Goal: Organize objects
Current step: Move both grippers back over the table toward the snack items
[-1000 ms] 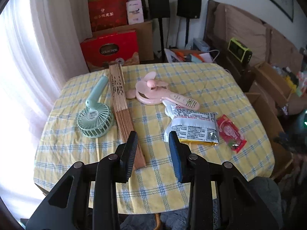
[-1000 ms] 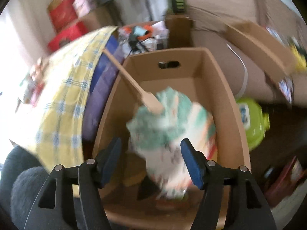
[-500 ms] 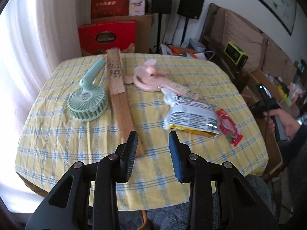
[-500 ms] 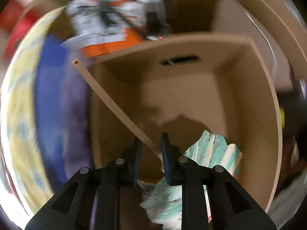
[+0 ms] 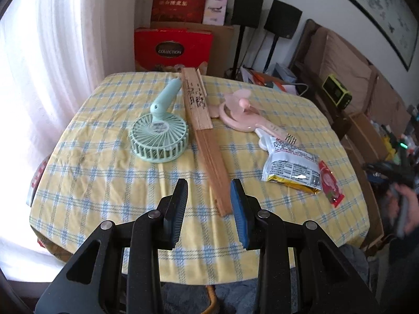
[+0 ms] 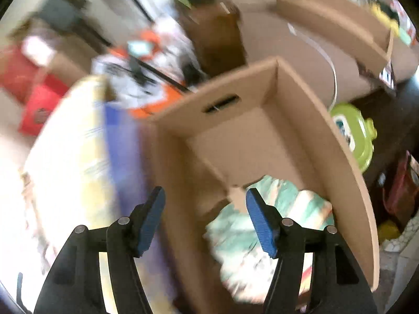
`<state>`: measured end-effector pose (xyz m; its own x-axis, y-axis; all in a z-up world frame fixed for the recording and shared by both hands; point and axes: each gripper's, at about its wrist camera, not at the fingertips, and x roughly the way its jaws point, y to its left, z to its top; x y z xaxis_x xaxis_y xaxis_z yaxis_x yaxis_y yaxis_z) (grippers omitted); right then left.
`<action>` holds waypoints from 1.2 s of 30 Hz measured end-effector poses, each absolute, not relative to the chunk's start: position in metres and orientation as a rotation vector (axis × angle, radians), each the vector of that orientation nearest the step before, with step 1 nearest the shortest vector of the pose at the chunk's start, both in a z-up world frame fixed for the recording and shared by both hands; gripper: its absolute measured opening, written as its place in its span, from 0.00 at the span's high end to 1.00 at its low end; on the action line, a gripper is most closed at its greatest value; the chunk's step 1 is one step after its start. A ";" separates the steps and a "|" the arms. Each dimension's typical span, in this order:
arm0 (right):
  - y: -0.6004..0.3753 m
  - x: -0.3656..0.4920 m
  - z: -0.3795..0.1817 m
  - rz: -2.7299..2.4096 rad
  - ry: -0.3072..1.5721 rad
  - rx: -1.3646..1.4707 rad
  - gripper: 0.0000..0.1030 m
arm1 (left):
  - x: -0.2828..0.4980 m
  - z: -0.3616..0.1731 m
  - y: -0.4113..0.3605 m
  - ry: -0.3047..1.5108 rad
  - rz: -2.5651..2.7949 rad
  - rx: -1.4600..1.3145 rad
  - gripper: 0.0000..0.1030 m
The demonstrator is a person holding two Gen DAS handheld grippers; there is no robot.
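My left gripper [image 5: 209, 201] hangs open over the near edge of the yellow checked table [image 5: 104, 183], nothing between its fingers. Just beyond its tips lies the end of a folded wooden fan [image 5: 207, 141]. A mint green handheld fan [image 5: 159, 141] sits to its left, a pink handheld fan [image 5: 243, 120] to its right. A silver snack packet [image 5: 290, 170] and a small red packet [image 5: 330, 183] lie further right. In the blurred right wrist view my right gripper [image 6: 205, 192] is over a cardboard box [image 6: 348, 162], its jaws opening and empty. A green-and-white paddle fan [image 6: 264, 225] lies in the box.
Red gift boxes [image 5: 172, 49] and two speakers on stands [image 5: 280, 23] stand behind the table. A sofa with open cartons [image 5: 366, 130] runs along the right. A hand [image 5: 403, 209] shows at the right edge. A green lidded container [image 6: 353, 133] sits beside the box.
The left gripper has shifted left along the table's near edge, still open. The right gripper closed half a second ago, now stands wide again and has shifted; the paddle fan lies in the box.
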<state>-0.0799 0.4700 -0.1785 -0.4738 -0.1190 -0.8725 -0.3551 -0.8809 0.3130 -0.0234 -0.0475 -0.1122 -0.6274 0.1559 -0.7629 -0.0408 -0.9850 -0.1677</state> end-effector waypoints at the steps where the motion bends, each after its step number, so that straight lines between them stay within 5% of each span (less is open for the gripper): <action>1: 0.459 -0.063 -0.167 2.537 0.700 -1.480 0.30 | -0.021 -0.110 -0.049 -0.206 2.733 -1.296 0.70; 2: 0.449 -0.042 -0.156 2.588 0.700 -1.430 0.29 | -0.020 -0.108 -0.049 -0.206 2.735 -1.291 0.66; 5: 0.425 0.020 -0.137 2.678 0.699 -1.301 0.27 | -0.013 -0.099 -0.048 -0.203 2.753 -1.291 0.34; 11: 0.402 0.089 -0.123 2.731 0.718 -1.219 0.26 | 0.003 -0.079 -0.036 -0.179 2.768 -1.250 0.31; 25: 0.331 0.127 -0.026 3.010 0.361 -1.058 0.20 | 0.032 -0.042 -0.031 -0.139 2.915 -1.135 0.11; 27: 0.322 0.130 -0.025 3.042 0.351 -1.063 0.19 | 0.034 -0.039 -0.032 -0.197 2.910 -1.114 0.01; 36: 0.310 0.113 -0.059 3.059 0.396 -1.177 0.17 | 0.025 -0.054 -0.027 -0.205 2.887 -1.146 0.00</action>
